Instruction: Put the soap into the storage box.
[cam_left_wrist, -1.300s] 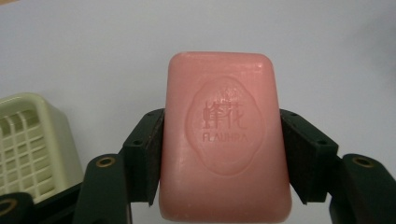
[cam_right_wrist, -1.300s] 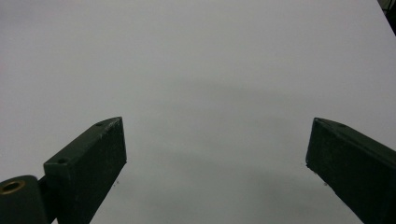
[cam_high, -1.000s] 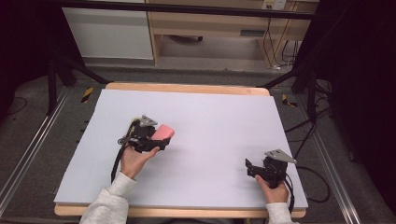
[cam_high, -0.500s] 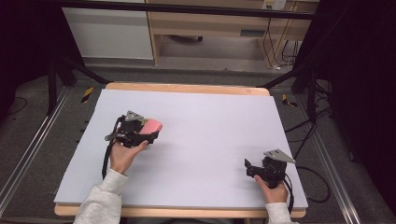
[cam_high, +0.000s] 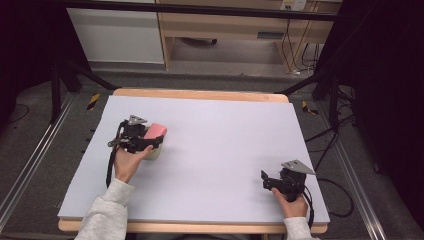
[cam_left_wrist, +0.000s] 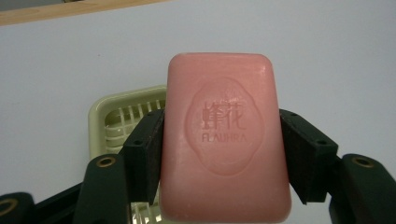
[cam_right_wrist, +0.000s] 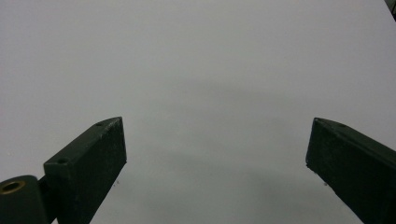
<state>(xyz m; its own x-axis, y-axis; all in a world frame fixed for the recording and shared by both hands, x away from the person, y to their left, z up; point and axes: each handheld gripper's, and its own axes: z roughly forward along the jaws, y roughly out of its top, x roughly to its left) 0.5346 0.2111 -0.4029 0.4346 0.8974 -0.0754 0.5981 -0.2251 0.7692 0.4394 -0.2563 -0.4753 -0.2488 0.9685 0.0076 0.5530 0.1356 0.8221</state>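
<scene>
A pink bar of soap (cam_left_wrist: 224, 140) with an embossed mark is clamped by its long sides between the black jaws of my left gripper (cam_left_wrist: 222, 149). In the high view the soap (cam_high: 156, 131) sits at the table's left, held just above a pale green slatted soap dish (cam_high: 153, 152). In the left gripper view the dish (cam_left_wrist: 123, 116) lies behind and under the bar, partly hidden by it. My right gripper (cam_high: 267, 179) rests near the front right of the table. Its jaws stand wide apart with nothing between them (cam_right_wrist: 215, 154).
The table is covered by a pale lilac sheet (cam_high: 215, 130) with a wooden edge (cam_high: 200, 94) showing at the far side. Beyond it stand a wooden cabinet (cam_high: 240, 25) and black stand legs (cam_high: 65, 80). Cables (cam_high: 325, 145) trail off the right side.
My left hand has carried the soap leftward and slightly away from me, bringing it over the soap dish. The right gripper has stayed where it was.
</scene>
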